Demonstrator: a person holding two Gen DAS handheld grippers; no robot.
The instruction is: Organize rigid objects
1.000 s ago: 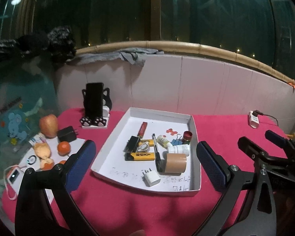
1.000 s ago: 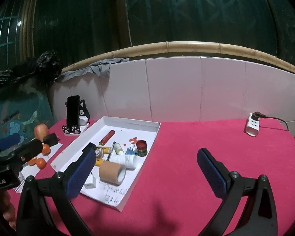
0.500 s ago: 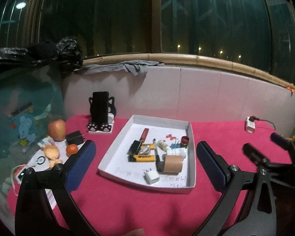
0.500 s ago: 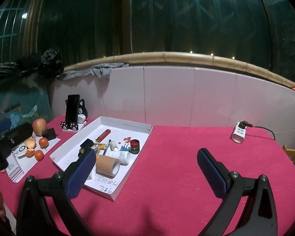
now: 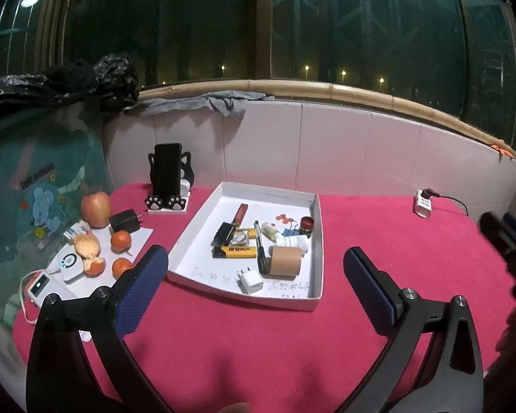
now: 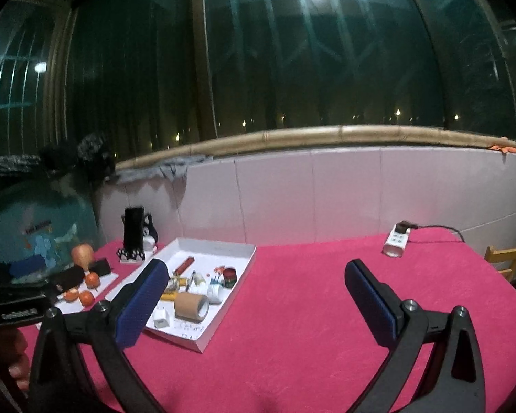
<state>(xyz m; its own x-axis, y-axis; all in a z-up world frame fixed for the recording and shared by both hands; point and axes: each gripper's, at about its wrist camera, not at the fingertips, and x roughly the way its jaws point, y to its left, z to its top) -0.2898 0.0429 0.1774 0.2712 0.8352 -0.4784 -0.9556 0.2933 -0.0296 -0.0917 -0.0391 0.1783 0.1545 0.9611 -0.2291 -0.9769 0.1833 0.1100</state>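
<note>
A white shallow box [image 5: 318,241] [image 6: 239,282] lies on the red tablecloth. Inside it are a brown tape roll [image 5: 285,261] [image 6: 190,306], a white charger plug [image 5: 250,281] [image 6: 161,318], a yellow-black battery [image 5: 236,251], a black pen [image 5: 260,246], white bottles [image 5: 294,241], a small red tin [image 5: 306,223] [image 6: 229,273] and a red lighter [image 5: 240,213] [image 6: 183,265]. My left gripper [image 5: 256,287] hovers open in front of the box, holding nothing. My right gripper [image 6: 258,296] hangs open above bare cloth to the right of the box, also with nothing between its blue pads.
A black phone on a cat-shaped stand [image 5: 168,180] stands behind the box. An apple [image 5: 95,209], tangerines [image 5: 121,241], a black adapter [image 5: 124,220] and small white devices [image 5: 68,265] lie left. A white power strip [image 5: 423,203] [image 6: 397,242] sits far right. A tiled wall backs the table.
Both grippers have pulled back and risen away from the box, which now looks smaller and farther. The right view tilted up toward the window. Nothing in the box moved.
</note>
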